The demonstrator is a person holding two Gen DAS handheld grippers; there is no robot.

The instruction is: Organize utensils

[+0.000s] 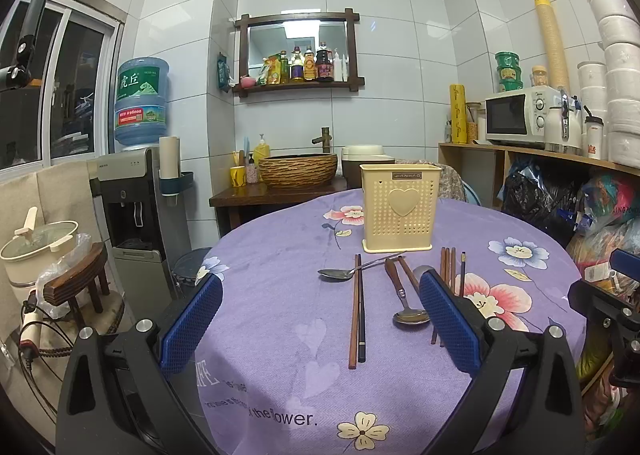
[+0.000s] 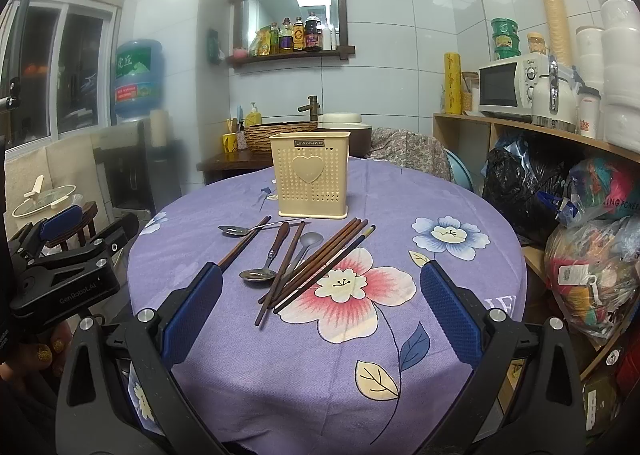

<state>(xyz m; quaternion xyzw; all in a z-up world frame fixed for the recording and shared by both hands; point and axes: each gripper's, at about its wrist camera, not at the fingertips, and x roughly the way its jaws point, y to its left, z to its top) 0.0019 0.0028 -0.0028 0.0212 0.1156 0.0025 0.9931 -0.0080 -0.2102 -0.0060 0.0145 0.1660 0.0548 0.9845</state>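
A cream perforated utensil holder (image 1: pixel 400 207) (image 2: pixel 310 175) with a heart on its front stands upright at the far side of the round table. In front of it lie the utensils: a pair of chopsticks (image 1: pixel 357 311), a steel spoon (image 1: pixel 340 274) (image 2: pixel 236 230), a wooden-handled spoon (image 1: pixel 404 301) (image 2: pixel 266 259), a grey spoon (image 2: pixel 308 245) and a bundle of several brown chopsticks (image 2: pixel 316 267). My left gripper (image 1: pixel 320 319) hovers open over the near table, above the chopstick pair. My right gripper (image 2: pixel 320 315) is open too, over the pink flower, just short of the bundle. Neither holds anything.
The purple flowered tablecloth (image 1: pixel 272 355) (image 2: pixel 440 255) covers the table. A water dispenser (image 1: pixel 136 191) and stool with a pot stand left; shelves with a microwave (image 2: pixel 508 85) and bags stand right. The left gripper's body (image 2: pixel 64 275) and a hand show at the right wrist view's left edge.
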